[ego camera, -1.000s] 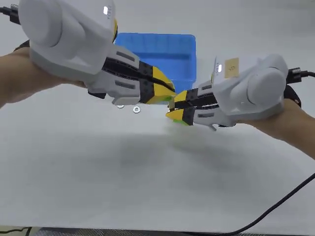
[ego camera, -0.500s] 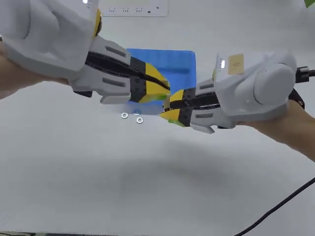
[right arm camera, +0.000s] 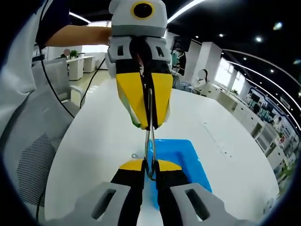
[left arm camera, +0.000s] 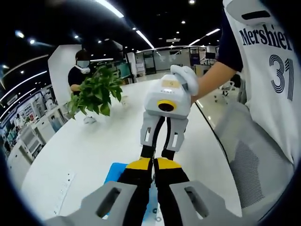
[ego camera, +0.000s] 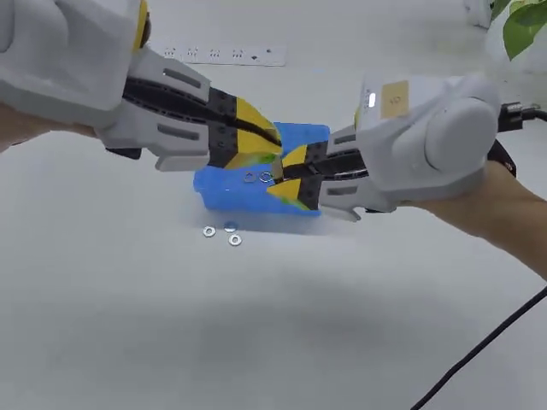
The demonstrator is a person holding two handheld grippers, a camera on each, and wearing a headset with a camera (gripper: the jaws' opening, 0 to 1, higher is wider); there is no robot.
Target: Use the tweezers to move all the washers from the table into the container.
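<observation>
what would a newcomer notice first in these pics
Two big white grippers with yellow-tipped jaws meet nose to nose in the head view, the left gripper and right gripper both pinching thin metal tweezers. Under their tips sits a bright blue container, with three small washers on the white table in front.

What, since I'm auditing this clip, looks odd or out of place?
Nothing spilled or damaged. One oddity: left gripper and right gripper both clamp the tweezers at once, over the blue container; three washers lie on the table.
</observation>
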